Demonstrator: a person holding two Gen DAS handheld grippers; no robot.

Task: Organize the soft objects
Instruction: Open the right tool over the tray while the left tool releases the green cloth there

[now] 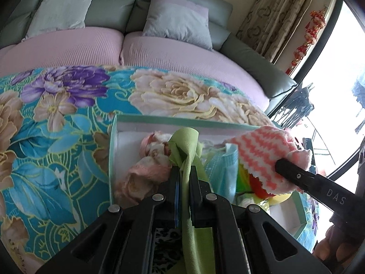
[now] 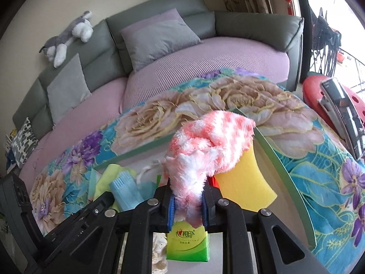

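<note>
Grey-green sofa (image 2: 239,25) with pink seat covers behind. Floral blanket (image 1: 57,118) spread over the surface in front. Green-rimmed box (image 1: 157,119) on the blanket, holding a yellow sponge (image 2: 244,180), a blue cloth (image 2: 124,191), a pink floral cloth (image 1: 146,171). Left claw (image 1: 185,178) clamped on a green cloth (image 1: 186,143) above the box. Right claw (image 2: 188,202) closed around a pink-and-white fluffy cloth (image 2: 212,137), also over the box.

A limp lime-green microfibre cloth (image 1: 186,150) and a fluffy pink-and-white zigzag cloth (image 2: 205,146) hang bunched above the green-rimmed white box (image 1: 159,121).
</note>
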